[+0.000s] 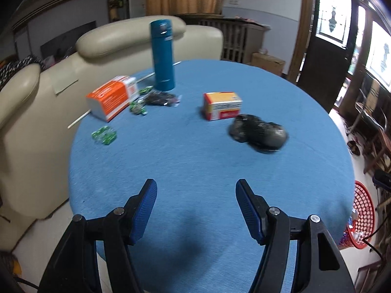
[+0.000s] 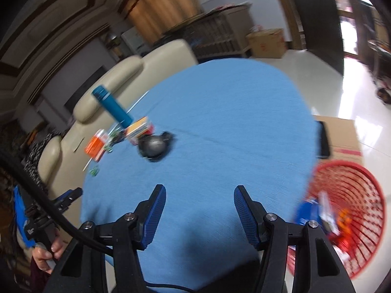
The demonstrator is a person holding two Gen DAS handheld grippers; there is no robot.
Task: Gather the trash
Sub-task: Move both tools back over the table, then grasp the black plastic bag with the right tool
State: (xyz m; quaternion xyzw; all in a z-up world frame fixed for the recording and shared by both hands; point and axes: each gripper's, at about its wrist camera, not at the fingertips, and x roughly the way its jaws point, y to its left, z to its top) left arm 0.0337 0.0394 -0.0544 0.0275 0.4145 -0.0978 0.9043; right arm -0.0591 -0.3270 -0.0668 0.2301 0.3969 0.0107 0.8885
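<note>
On the round blue table (image 1: 195,161) lie a crumpled black bag (image 1: 259,131), green wrappers (image 1: 103,134) and a dark wrapper pile (image 1: 158,99). A red-and-yellow box (image 1: 221,105), an orange box (image 1: 112,96) and an upright teal bottle (image 1: 163,56) stand further back. My left gripper (image 1: 196,189) hangs open over the near table edge, nothing between its fingers. In the right wrist view my right gripper (image 2: 200,194) is open and empty too, above the table (image 2: 220,122), with the black bag (image 2: 155,145) ahead on the left. The red mesh basket (image 2: 347,210) holds some trash at the right.
A cream sofa (image 1: 36,127) borders the table's left side. A cardboard box (image 2: 342,136) with a dark phone on it stands behind the basket (image 1: 361,217). A hand (image 2: 46,256) holds the other gripper at lower left. Chairs (image 1: 374,141) stand at the right.
</note>
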